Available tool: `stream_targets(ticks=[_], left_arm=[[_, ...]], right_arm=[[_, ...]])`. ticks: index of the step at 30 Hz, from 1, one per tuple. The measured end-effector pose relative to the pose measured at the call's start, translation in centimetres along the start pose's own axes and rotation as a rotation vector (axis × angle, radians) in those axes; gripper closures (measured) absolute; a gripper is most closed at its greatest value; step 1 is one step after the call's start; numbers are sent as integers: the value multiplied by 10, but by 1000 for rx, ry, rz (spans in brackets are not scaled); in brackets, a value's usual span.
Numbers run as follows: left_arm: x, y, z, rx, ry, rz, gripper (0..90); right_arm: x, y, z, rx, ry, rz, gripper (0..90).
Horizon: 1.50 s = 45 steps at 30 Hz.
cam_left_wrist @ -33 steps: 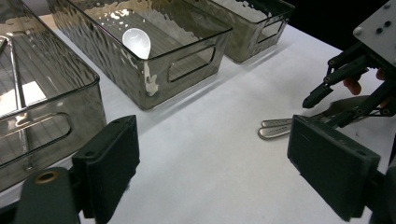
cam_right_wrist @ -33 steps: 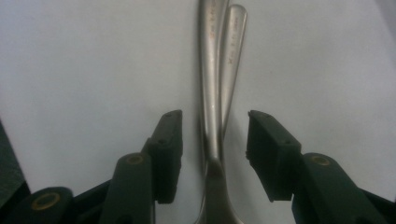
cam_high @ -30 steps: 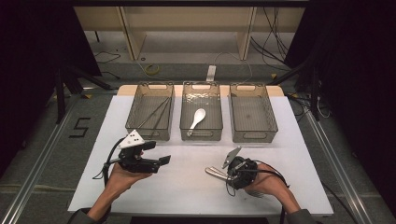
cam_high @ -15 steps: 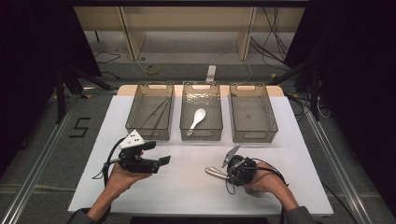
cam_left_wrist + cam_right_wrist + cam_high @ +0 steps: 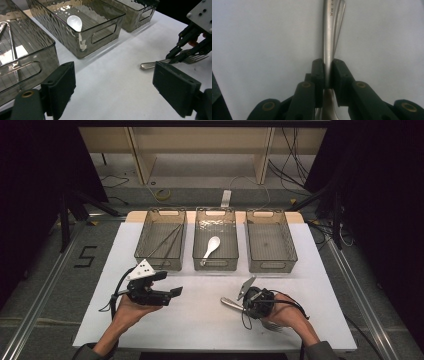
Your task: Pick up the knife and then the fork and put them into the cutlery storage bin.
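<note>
Steel, stiff, light and slick, the fork (image 5: pixel 250 312) lies on the white worktop (image 5: pixel 200 320) in front of the bins, and we judge its narrow neck the best hold, since a polished handle can swivel in a pinch. From left to right: our left tongs (image 5: pixel 170 285) hover wide open with nothing between them, while our right tongs (image 5: pixel 327 72) have just been closing and now pinch the fork's neck.
</note>
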<state>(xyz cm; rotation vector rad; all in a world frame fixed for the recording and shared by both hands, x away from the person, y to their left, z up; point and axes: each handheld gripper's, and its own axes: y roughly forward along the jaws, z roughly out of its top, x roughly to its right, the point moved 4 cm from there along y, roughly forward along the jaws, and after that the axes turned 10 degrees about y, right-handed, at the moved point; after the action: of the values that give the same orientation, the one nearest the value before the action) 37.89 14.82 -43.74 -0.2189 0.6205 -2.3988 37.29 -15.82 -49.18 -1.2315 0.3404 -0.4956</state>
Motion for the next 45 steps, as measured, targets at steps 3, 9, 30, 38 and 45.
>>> stream_targets(ticks=[3, 9, 30, 38, 45], left_arm=[[0, 0, 0, 0, 1, 0, 179], [-1, 0, 0, 1, -5, 4, 180], [-7, -5, 1, 59, -36, 39, 176], [-6, -7, 2, 80, -37, 33, 174], [-7, -8, 3, 92, -39, 32, 171]], right_arm=[[0, -3, 0, 7, 16, -8, 806], [2, -8, 0, 14, 10, -25, 806], [42, -46, 9, 155, 106, -85, 807], [71, -63, 19, 194, 174, -127, 807], [97, -71, 30, 216, 222, -154, 807]])
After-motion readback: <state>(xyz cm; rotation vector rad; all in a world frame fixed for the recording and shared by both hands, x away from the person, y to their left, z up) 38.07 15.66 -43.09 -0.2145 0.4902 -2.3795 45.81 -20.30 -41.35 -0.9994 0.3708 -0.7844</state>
